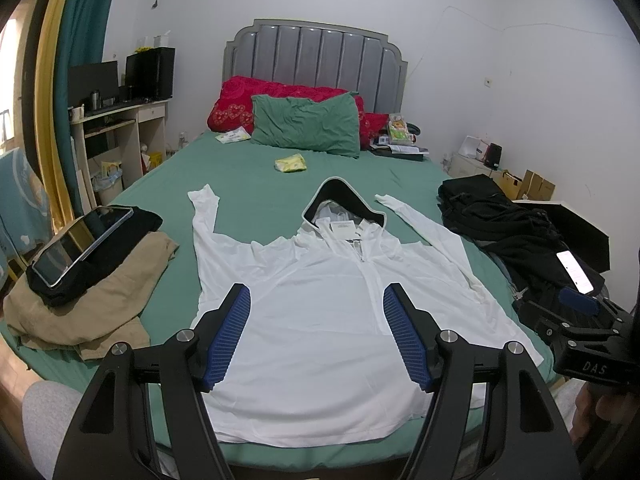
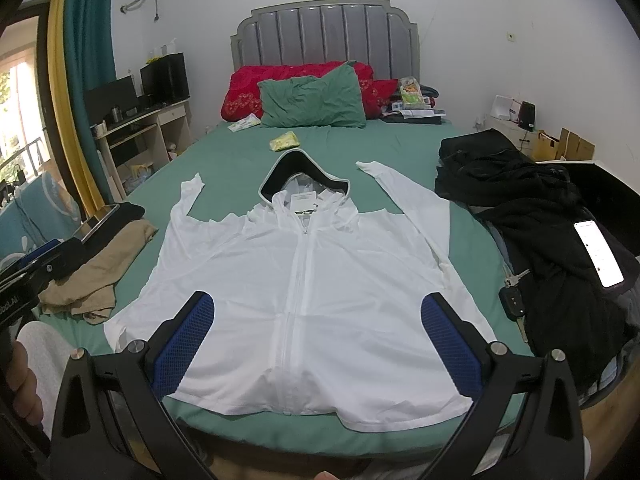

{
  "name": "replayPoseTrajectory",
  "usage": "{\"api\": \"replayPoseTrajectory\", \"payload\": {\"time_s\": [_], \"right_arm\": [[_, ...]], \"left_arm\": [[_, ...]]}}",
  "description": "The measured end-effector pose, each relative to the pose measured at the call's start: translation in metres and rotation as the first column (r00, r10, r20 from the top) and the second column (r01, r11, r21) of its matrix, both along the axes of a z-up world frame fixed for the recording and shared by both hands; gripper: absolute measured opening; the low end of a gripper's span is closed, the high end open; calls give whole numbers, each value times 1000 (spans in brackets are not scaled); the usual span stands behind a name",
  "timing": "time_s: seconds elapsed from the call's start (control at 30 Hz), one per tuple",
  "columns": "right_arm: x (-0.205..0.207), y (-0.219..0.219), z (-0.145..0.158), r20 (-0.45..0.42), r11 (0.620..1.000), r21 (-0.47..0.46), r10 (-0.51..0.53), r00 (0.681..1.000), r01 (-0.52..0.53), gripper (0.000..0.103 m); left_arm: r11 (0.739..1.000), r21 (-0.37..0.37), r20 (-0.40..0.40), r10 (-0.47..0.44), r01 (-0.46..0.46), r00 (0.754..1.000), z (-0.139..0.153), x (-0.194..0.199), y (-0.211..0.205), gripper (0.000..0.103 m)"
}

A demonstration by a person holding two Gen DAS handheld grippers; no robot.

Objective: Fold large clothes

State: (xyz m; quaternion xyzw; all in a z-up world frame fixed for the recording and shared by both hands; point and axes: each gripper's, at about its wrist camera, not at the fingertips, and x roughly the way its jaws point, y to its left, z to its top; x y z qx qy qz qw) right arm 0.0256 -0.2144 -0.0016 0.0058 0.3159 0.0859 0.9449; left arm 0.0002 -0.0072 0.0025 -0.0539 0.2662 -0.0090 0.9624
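Left tongs (image 1: pixel 316 334) and right tongs (image 2: pixel 318 344) gape apart above the flat white zip-front hooded jacket (image 2: pixel 304 292) on the green-sheeted bed (image 1: pixel 240 184).

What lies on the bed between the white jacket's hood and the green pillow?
A small yellow packet on bare green sheet, between hood and green pillow; both views show it.

Grey padded headboard (image 1: pixel 316 58) against white wall (image 1: pixel 500 60).
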Motion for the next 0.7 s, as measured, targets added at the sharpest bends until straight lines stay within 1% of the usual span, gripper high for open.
{"api": "replayPoseTrajectory", "payload": {"time_s": [0.37, 0.7], "right_arm": [[0, 0, -1, -2, 1000, 2, -1, 1000, 1, 102], [0, -1, -1, -3, 1000, 3, 0, 1000, 0, 102]], "left_arm": [[1000, 6, 8, -7, 7, 1000, 8, 0, -3, 72], [1000, 7, 10, -6, 6, 1000, 7, 0, -4, 72]]}}
